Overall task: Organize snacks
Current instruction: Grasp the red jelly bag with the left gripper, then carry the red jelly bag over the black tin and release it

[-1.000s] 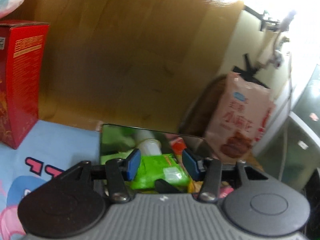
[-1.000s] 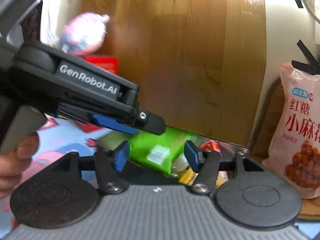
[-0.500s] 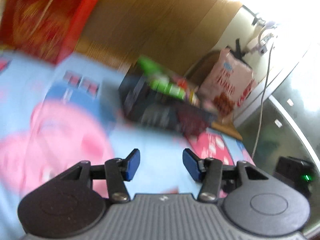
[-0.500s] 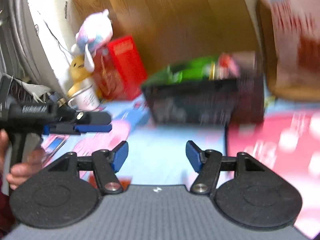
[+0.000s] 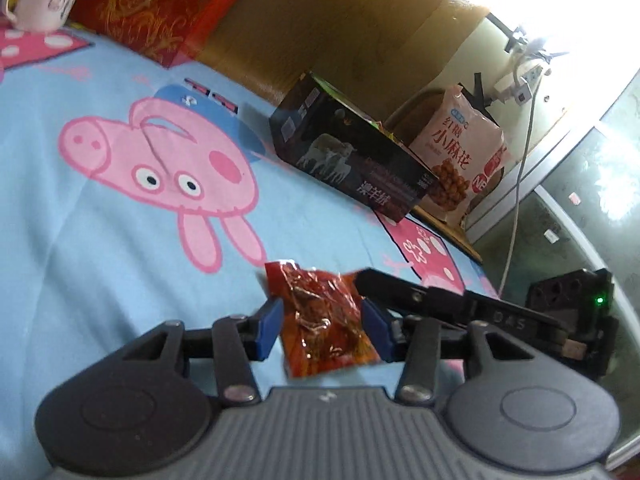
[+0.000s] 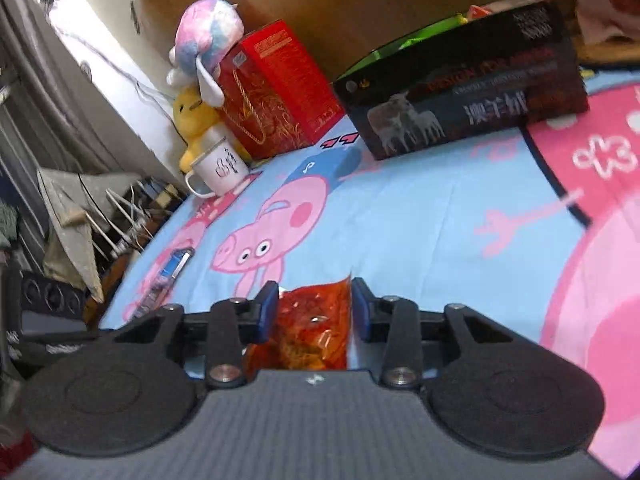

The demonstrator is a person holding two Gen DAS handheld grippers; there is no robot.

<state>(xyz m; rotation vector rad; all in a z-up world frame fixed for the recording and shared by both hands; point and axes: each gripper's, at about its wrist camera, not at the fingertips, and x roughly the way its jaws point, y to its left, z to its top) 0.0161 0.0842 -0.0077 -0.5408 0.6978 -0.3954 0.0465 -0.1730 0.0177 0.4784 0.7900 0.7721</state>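
Note:
A red snack packet (image 5: 324,320) lies flat on the blue cartoon cloth between the blue pads of my left gripper (image 5: 322,320). Those jaws are closing and the pads flank its edges without squeezing it. In the right wrist view an orange-red packet (image 6: 316,320) sits between the pads of my right gripper (image 6: 314,308). These jaws are closing too, and both pads press on it. I cannot tell if both views show the same packet. The right gripper's finger (image 5: 400,288) reaches in beside the left one. A black box (image 5: 352,156) (image 6: 460,100) holding snacks stands at the far side.
A pink snack bag (image 5: 460,152) leans behind the black box. A red carton (image 6: 276,88), a white mug (image 6: 218,168) and plush toys (image 6: 200,40) stand at the back left. A blue wrapper (image 6: 168,276) lies on the cloth. A white cable (image 5: 520,168) hangs at the right.
Both grippers have pulled back from over the black box and dropped to the cloth. Each now has a red packet between its pads, and the right jaws have narrowed.

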